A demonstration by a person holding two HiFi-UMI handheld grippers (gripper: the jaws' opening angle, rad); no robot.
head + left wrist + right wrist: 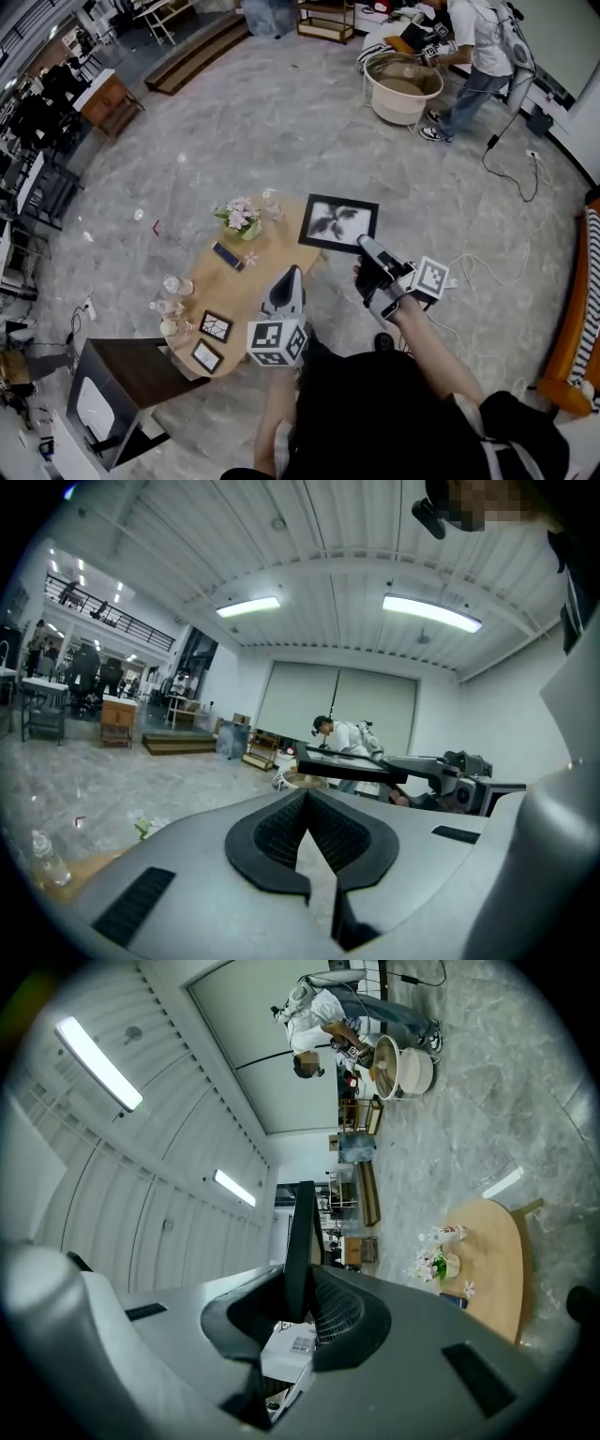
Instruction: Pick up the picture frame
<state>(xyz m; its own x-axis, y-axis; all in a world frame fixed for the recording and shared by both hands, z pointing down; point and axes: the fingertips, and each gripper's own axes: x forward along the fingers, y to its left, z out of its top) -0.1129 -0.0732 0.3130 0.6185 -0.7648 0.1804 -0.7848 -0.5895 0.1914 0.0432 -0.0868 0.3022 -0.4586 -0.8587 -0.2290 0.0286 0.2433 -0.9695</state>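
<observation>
1. The left tongs [292, 274] sit nearest, pressed together at the tips with nothing between them. They hover over the near edge of the desk [239, 291], probably idle because one grip is enough for a light frame.
2. Just to the right, the right tongs [364, 242] pinch the near edge of the picture frame [337, 223]. The right gripper view shows the thin black edge clamped between the pads.
3. The picture frame is off the desk, in the air just past its far right corner. It lies nearly flat with the picture facing up. Gripping it by the edge likely keeps the pads off the picture and leaves the art readable.
4. Two small frames [215, 325] remain on the near left end of the desk, lying side by side. They seem to be no part of this lift.
5. Mid-desk holds a cluster of small glass jars [172, 284], too small to count surely, and one dark flat thing [227, 255]. At the far end stands one vase of pink flowers [239, 216].
6. Counted: two tongs, one large frame held and two small frames resting.
7. Well beyond, across the grey floor, one other person [478, 47] bends beside one round white tub [403, 84].
</observation>
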